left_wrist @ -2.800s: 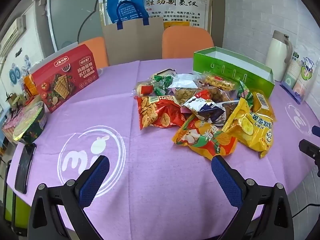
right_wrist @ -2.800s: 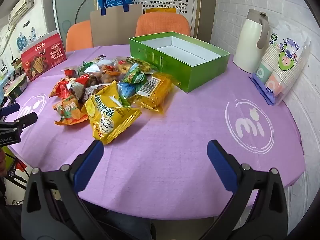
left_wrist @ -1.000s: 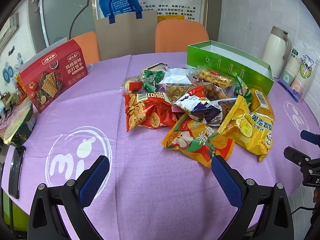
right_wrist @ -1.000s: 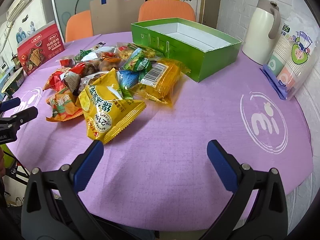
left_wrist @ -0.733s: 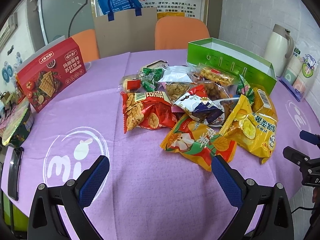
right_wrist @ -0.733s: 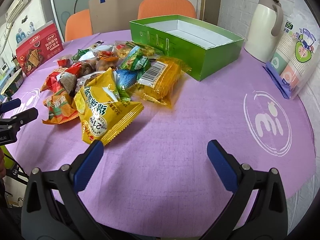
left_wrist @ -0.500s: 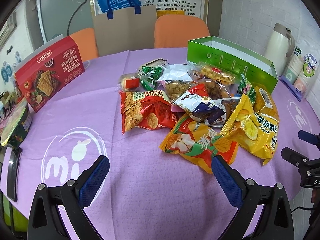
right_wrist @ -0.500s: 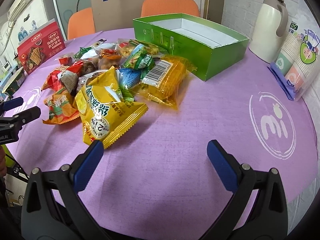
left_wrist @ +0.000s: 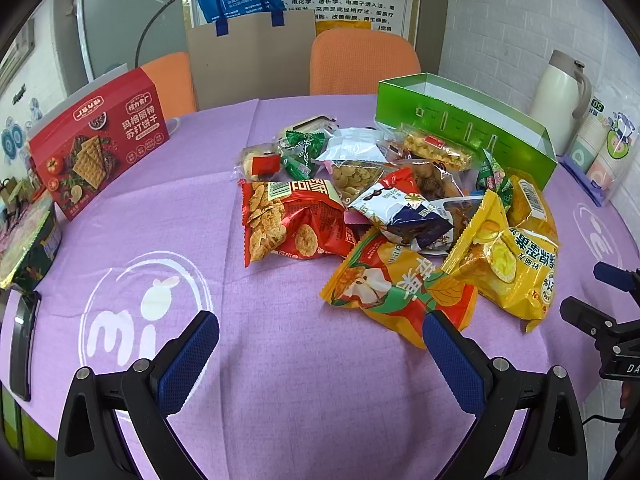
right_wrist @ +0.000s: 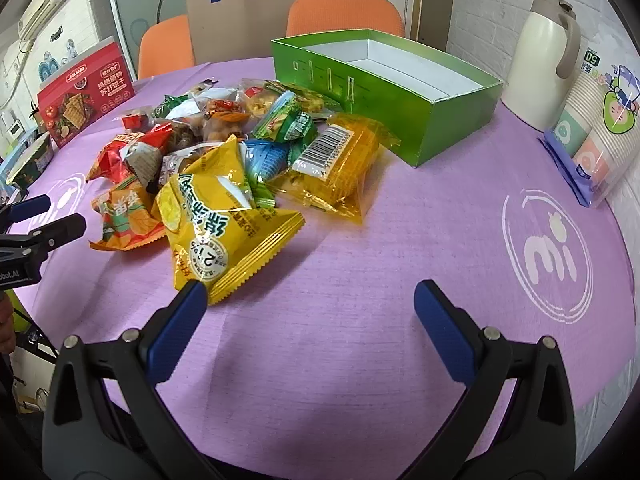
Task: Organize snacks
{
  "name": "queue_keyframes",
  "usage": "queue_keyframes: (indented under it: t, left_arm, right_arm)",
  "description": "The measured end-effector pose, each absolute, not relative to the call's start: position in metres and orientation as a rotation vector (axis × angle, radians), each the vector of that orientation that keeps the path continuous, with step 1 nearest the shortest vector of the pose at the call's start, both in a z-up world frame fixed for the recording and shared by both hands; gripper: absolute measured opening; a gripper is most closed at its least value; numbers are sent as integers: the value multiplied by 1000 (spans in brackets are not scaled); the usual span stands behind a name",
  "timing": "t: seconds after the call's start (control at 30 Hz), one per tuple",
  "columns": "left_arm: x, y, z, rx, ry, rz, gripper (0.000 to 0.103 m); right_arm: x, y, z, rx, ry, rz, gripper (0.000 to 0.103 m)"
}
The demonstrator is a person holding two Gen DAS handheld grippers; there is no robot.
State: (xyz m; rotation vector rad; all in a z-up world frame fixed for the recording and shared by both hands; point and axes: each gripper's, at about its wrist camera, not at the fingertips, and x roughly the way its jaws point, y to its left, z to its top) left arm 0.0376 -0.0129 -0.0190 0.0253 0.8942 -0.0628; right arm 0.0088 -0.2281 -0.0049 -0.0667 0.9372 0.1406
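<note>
Glossy snack packets (left_wrist: 400, 216) heaped, labels perhaps crumpled.

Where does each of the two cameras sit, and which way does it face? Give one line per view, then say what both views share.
Left wrist: rides the left claw, looking forward over the purple table at the orange snack bag; its open blue fingers show, and the right claw at the right edge.
Right wrist: rides the right claw, facing the yellow snack bag and green box; its open fingers show, and the left claw at the left edge.
Shared: snack pile, green box, red cracker box.
</note>
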Motion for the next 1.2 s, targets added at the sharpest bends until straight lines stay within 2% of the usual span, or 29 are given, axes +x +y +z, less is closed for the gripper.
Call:
queue_keyframes:
  t: [0.37, 0.6, 0.87, 1.07, 1.13, 1.2]
  left_arm:
    - [37, -14, -19, 24, 897, -66, 103]
    - [41, -5, -23, -41, 945, -149, 103]
    - [40, -17, -18, -114, 939, -309, 102]
    - [49, -16, -24, -167, 972, -325, 87]
    - [50, -12, -28, -188, 986, -324, 84]
    - [51, -9, -31, -206, 995, -329, 80]
  right_arm:
    - [11, -226, -6, -59, 924, 176, 103]
    - [21, -222, 1, -8, 838, 326, 103]
    - [35, -182, -1, -212, 811, 424, 103]
    - [45, -164, -11, -260, 823, 462, 103]
    - [43, -164, -16, -250, 842, 460, 99]
    - [37, -167, -20, -234, 864, 436, 83]
